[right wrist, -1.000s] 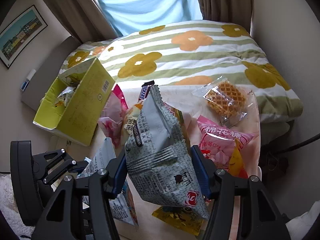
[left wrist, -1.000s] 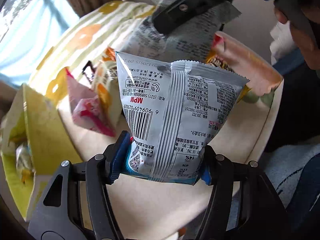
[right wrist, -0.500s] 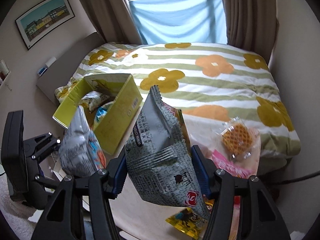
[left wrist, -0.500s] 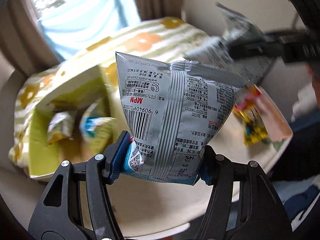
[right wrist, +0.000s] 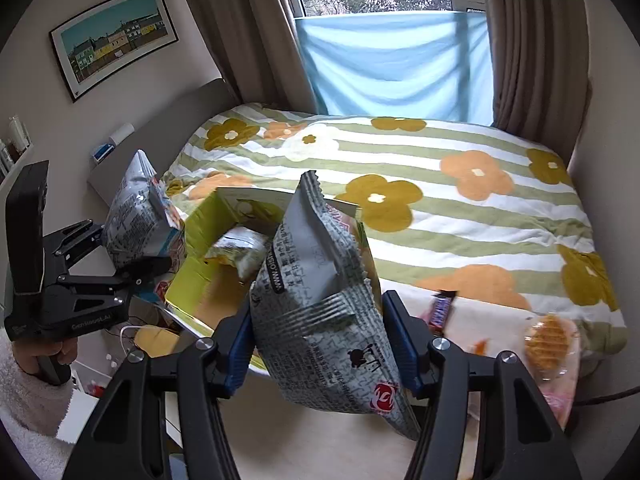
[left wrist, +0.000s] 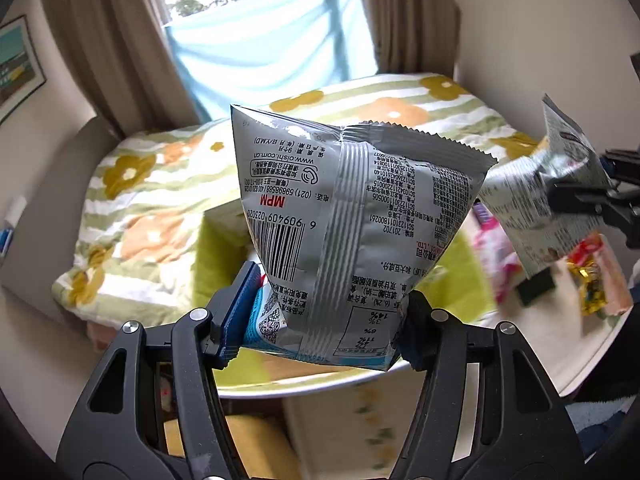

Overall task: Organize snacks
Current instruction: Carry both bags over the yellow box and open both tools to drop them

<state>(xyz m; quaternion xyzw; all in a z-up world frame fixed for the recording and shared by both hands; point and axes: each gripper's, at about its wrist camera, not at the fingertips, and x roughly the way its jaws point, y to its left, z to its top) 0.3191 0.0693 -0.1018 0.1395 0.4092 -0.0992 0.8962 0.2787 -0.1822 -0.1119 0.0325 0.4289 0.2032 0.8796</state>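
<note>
Left gripper (left wrist: pixel 326 320) is clamped on a silver snack bag (left wrist: pixel 352 224), pinching it near the bottom edge between the blue pads (left wrist: pixel 236 312), so the barcode and print read upside down and the crimped seam points up. That bag hangs over the open yellow-green box (left wrist: pixel 218 248), which sits at the edge of the pale table (left wrist: pixel 580 356) right up against the bed.

Right gripper (right wrist: pixel 318 346) is squeezed shut on a second bag, a grey patterned one (right wrist: pixel 320 308) with a red logo near its lower corner. It's held tilted, top corner leaning toward the box (right wrist: pixel 200 276) in the right wrist view. From that camera you can also see the left gripper (right wrist: pixel 132 264) off to the side with its silver bag (right wrist: pixel 138 212) up in the air just beside the box's left wall. Inside the box there's already a pale green packet (right wrist: pixel 240 250) lying on the cardboard floor.

Loose stuff on the table: a dark chocolate bar wrapper (right wrist: pixel 442 310), a waffle snack in clear wrap (right wrist: pixel 548 338), some pink packets (left wrist: pixel 490 248) (blurry in the left view) and a yellow-red packet (left wrist: pixel 588 276). Behind everything is the striped flower blanket (right wrist: pixel 440 200) and the window with a blue cloth (right wrist: pixel 396 68) across it.
</note>
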